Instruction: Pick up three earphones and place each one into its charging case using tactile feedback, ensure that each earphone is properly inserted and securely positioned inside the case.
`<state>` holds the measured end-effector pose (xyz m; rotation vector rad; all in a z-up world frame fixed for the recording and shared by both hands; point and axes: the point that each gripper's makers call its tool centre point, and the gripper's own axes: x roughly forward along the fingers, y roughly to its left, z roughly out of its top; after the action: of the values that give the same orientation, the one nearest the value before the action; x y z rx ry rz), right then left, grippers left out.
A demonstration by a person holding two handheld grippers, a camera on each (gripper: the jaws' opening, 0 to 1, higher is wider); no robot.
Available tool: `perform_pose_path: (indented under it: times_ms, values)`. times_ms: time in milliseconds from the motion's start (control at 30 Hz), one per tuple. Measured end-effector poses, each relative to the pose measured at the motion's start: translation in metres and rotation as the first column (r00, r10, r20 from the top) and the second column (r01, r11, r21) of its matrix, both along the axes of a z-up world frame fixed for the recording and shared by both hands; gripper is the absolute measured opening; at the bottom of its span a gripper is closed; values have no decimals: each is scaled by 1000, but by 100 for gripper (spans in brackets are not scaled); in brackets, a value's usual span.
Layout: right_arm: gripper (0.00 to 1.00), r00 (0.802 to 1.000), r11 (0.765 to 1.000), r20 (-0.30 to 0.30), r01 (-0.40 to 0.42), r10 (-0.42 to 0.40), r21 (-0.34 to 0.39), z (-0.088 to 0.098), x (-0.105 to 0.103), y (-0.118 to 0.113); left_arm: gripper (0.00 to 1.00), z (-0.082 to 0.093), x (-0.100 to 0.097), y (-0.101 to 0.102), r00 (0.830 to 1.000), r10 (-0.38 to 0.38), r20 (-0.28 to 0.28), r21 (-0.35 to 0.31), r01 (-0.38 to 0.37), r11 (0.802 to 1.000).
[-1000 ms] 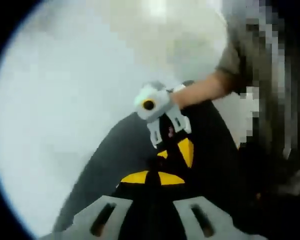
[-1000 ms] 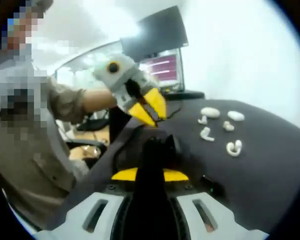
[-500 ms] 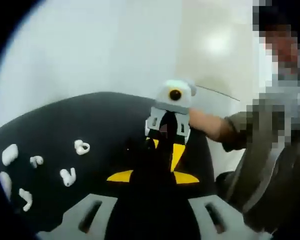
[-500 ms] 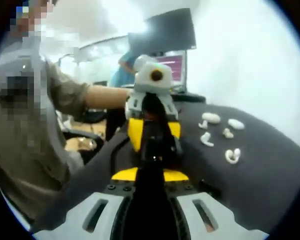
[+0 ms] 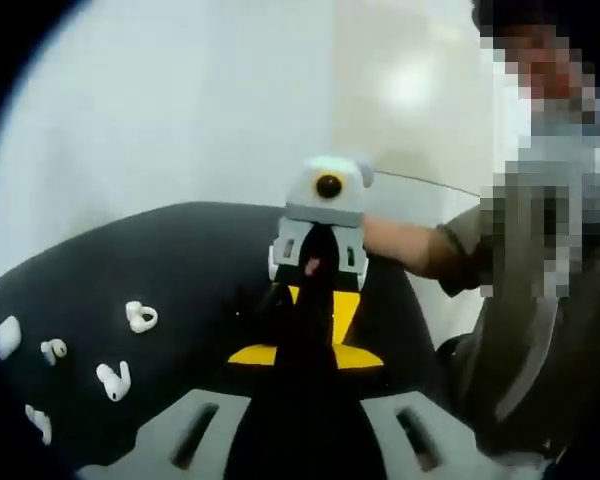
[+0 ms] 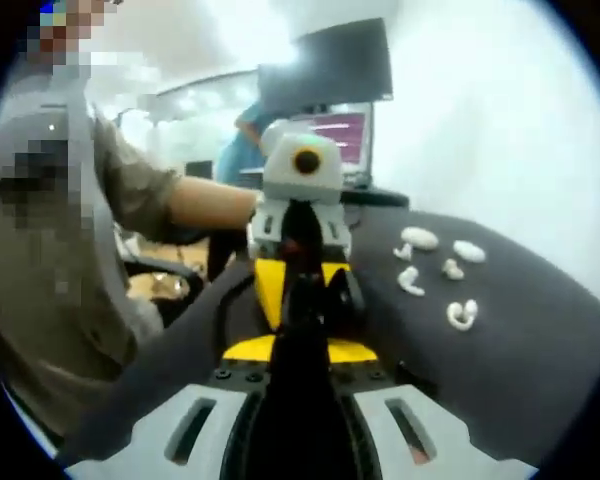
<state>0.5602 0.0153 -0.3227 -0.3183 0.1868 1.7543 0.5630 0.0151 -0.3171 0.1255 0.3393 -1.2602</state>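
The earphones (image 6: 411, 281) lie loose on the dark bench (image 6: 540, 350), a small scatter of white pieces off to the right of the right tongs (image 6: 298, 330) and well apart from them; in the left gripper view the same scatter sits to the left of the left tongs (image 5: 302, 340), with one looped piece (image 5: 140, 317) nearest and a stemmed one (image 5: 113, 380) beside it; two rounder white lumps (image 6: 420, 238) at the far end of the group may be charging cases, though they are too small and blurred to say, and I cannot tell whether any lid is open. As far as I can judge nothing is seated yet; all three placements look to be left, and neither pair of tongs is near a piece. The two grippers face each other tip to tip above the bench edge; each pair of tongs looks closed together with nothing visible between, though the dark jaws overlap the other gripper and the tips are hard to separate. A person's sleeve (image 6: 130, 195) and forearm reach in behind; a monitor (image 6: 325, 70) stands beyond the bench; the scatter's outer pieces are cut by the left gripper view's edge.
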Motion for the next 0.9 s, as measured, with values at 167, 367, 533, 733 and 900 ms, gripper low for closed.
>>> perform_pose_path:
  times_ms: [167, 367, 533, 733, 900]
  values:
    - [19, 1000, 1000, -19, 10, -10, -6, 2, 1, -4, 14, -1, -2, 3, 1000, 1, 6, -15, -1, 1000]
    - [19, 997, 999, -69, 33, -31, 26, 8, 5, -3, 14, -3, -5, 3, 999, 6, 47, 4, -6, 1000]
    - [20, 990, 995, -134, 47, -35, 88, 20, 6, -2, 14, -5, -8, 2, 998, 1, 61, 18, -2, 1000]
    - [18, 989, 995, -142, 42, -29, 86, 20, 4, -2, 20, -1, -8, 2, 995, 14, 101, 17, -16, 1000]
    - [18, 991, 996, -134, 37, -26, 76, 19, 2, -1, 20, 7, -10, 1, 997, 28, 74, -29, -26, 999]
